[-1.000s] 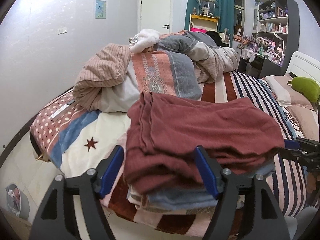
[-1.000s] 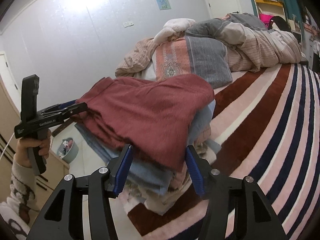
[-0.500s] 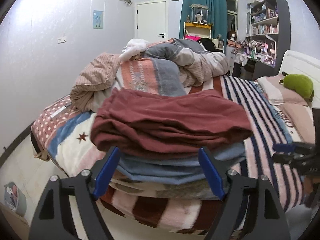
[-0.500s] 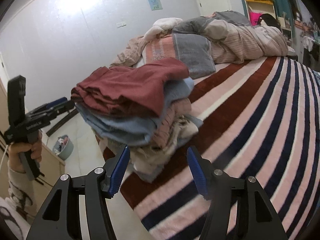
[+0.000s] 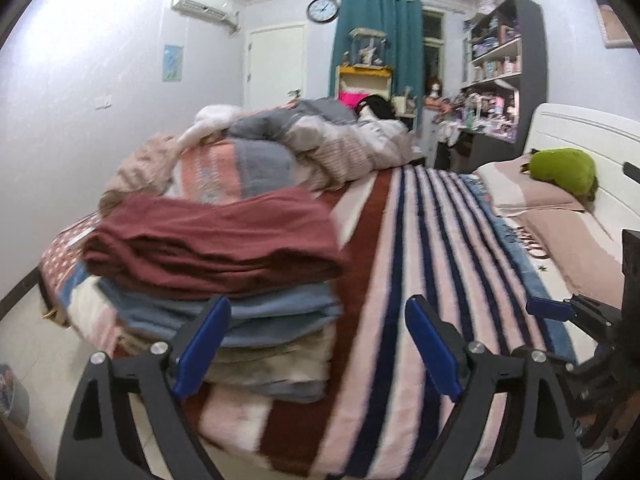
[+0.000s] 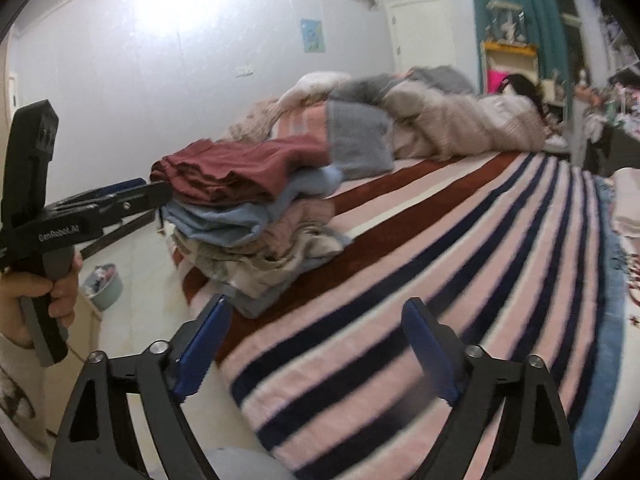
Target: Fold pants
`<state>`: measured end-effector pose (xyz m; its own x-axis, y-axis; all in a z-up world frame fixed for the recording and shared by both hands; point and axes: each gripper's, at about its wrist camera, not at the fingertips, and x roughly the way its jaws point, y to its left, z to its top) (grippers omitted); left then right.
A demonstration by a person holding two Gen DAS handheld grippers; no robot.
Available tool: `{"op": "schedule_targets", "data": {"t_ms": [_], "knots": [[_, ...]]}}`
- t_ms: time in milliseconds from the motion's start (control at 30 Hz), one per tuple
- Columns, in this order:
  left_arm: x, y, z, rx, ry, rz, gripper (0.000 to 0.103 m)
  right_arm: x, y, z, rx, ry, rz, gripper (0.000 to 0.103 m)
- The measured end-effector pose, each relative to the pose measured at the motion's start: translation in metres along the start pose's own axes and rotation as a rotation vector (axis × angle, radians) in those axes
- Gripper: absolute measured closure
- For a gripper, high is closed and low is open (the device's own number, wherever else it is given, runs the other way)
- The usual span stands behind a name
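Folded dark red pants point(image 5: 216, 240) lie on top of a stack of folded clothes point(image 5: 264, 332) at the near left corner of the striped bed point(image 5: 432, 264). The red pants point(image 6: 240, 168) and the stack point(image 6: 256, 248) also show in the right wrist view. My left gripper point(image 5: 316, 344) is open and empty, just in front of the stack's right side. It shows from the side in the right wrist view point(image 6: 120, 196). My right gripper point(image 6: 316, 348) is open and empty over the bed's front edge, to the right of the stack.
A heap of quilts and blankets point(image 5: 288, 152) fills the far end of the bed. A pillow with a green plush toy point(image 5: 560, 168) lies by the white headboard at right. A small bin point(image 6: 104, 284) stands on the floor left of the bed.
Both grippers have pulled back from the stack and swung to the right. The red pants stay folded on top. Both grippers remain open.
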<state>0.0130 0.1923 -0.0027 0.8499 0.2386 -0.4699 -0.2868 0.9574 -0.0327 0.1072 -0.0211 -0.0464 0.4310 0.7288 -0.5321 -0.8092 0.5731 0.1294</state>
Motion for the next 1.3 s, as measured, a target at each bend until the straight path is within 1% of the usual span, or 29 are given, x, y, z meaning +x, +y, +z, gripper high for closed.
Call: {"op": "schedule_targets", "data": {"t_ms": [33,100,133,267,300,367,433,500,600,733,1000,1300], "knots": [[0.001,-0.012,0.0,0.006,-0.013,-0.007,0.013,-0.008,-0.006,-0.004,0.0,-0.013,-0.023,0.016],[0.005,-0.038,-0.001,0.016,-0.052,-0.019,0.013,-0.021,-0.015,-0.009,-0.002,-0.034,-0.072,0.011],[0.006,-0.049,-0.001,0.018,-0.074,-0.024,0.012,-0.03,-0.021,-0.014,-0.007,-0.055,-0.116,0.01],[0.01,-0.089,-0.001,0.024,-0.181,-0.031,0.009,-0.057,-0.035,-0.028,-0.012,-0.125,-0.233,0.007],[0.011,-0.094,0.0,0.027,-0.193,-0.029,0.006,-0.062,-0.038,-0.031,-0.013,-0.148,-0.265,0.004],[0.013,-0.1,-0.001,0.029,-0.217,-0.025,0.003,-0.073,-0.042,-0.039,-0.007,-0.199,-0.328,0.001],[0.016,-0.102,-0.002,0.029,-0.233,-0.035,0.003,-0.082,-0.045,-0.045,0.015,-0.243,-0.372,0.001],[0.018,-0.102,-0.004,0.033,-0.233,-0.032,0.003,-0.087,-0.046,-0.048,0.039,-0.272,-0.398,0.001],[0.023,-0.098,-0.005,0.048,-0.227,-0.006,0.003,-0.092,-0.044,-0.049,0.045,-0.291,-0.428,0.001],[0.024,-0.088,-0.007,0.035,-0.213,-0.014,0.003,-0.094,-0.035,-0.046,0.022,-0.301,-0.452,0.001],[0.022,-0.083,-0.01,0.037,-0.217,-0.004,0.002,-0.095,-0.028,-0.043,0.03,-0.302,-0.424,0.001],[0.017,-0.081,-0.011,0.04,-0.223,-0.002,0.002,-0.1,-0.032,-0.041,0.045,-0.313,-0.429,0.001]]}}
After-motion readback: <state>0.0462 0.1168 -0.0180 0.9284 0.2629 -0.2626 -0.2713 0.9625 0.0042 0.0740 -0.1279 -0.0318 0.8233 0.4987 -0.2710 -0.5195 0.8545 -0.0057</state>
